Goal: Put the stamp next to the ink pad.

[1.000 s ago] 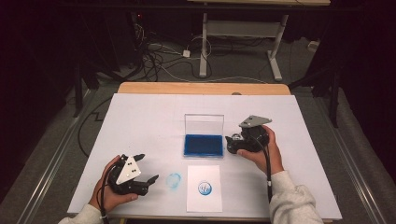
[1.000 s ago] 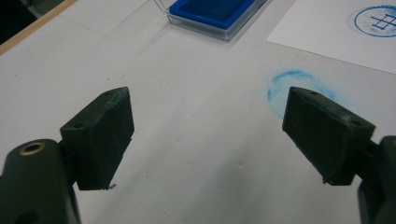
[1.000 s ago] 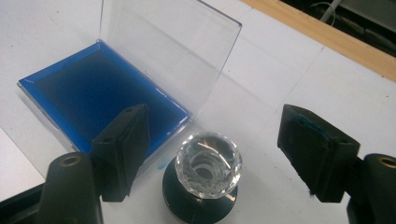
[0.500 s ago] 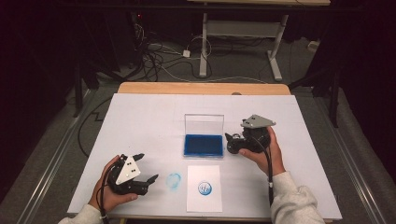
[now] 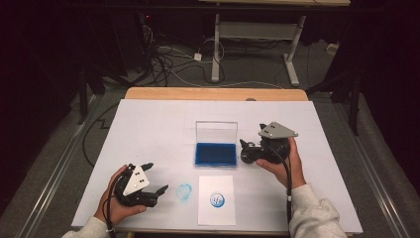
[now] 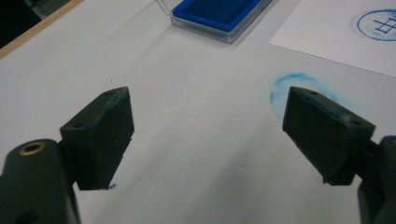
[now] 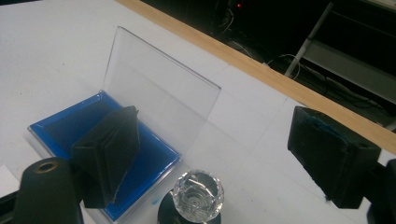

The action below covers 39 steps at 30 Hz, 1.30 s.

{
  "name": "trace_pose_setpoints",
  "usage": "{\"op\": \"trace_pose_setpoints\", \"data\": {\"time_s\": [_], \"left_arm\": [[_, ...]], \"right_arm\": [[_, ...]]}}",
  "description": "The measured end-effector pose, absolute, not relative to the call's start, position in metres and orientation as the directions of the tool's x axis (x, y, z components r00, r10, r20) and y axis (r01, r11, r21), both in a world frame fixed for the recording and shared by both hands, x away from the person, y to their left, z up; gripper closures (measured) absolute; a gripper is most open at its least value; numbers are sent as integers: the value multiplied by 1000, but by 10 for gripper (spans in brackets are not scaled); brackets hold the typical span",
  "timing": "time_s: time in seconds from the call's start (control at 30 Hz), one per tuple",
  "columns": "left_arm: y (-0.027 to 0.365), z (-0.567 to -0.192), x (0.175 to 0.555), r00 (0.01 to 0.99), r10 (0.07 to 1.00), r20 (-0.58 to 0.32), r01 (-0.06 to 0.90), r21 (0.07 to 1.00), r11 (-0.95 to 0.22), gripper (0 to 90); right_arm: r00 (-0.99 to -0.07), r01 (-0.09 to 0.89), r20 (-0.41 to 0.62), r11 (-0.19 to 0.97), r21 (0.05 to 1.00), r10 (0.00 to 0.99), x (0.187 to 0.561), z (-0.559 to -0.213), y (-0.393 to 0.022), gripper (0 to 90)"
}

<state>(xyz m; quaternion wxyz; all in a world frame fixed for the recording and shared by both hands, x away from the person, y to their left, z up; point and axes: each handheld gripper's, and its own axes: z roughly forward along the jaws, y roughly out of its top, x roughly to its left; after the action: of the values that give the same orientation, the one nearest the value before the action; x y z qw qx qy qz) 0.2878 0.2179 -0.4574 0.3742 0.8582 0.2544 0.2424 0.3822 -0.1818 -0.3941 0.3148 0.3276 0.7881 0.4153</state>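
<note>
A blue ink pad (image 5: pixel 216 153) lies mid-table in its clear case with the lid (image 7: pixel 159 98) standing open. Just right of it stands a stamp with a faceted clear knob (image 7: pixel 196 193). My right gripper (image 5: pixel 244 151) (image 7: pixel 212 116) is open. Its jaws have just been opening and stand wide on either side of the stamp without touching it. A white paper (image 5: pixel 216 200) bearing a round blue print (image 6: pixel 380 25) lies near the front edge. My left gripper (image 5: pixel 157 177) (image 6: pixel 205 112) rests open at the front left, with nothing between its jaws.
A blue ink smudge (image 5: pixel 183 191) (image 6: pixel 292 86) marks the white table cover (image 5: pixel 148 129) just left of the paper. The wooden table edge (image 5: pixel 213 94) runs along the far side. Beyond it are cables and desk legs on a dark floor.
The right gripper has shifted slightly to the right, away from the ink pad. The left gripper has stayed where it was.
</note>
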Motion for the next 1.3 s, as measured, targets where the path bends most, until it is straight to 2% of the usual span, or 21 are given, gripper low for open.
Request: {"op": "trace_pose_setpoints", "data": {"time_s": [0.73, 1.3], "left_arm": [[215, -458, 289, 755, 614, 230, 254, 760, -598, 160], [214, -458, 289, 758, 609, 235, 249, 758, -602, 160]], "right_arm": [[-626, 162, -271, 461, 872, 731, 348, -380, -191, 178], [-641, 129, -291, 473, 871, 710, 325, -378, -199, 183]]}}
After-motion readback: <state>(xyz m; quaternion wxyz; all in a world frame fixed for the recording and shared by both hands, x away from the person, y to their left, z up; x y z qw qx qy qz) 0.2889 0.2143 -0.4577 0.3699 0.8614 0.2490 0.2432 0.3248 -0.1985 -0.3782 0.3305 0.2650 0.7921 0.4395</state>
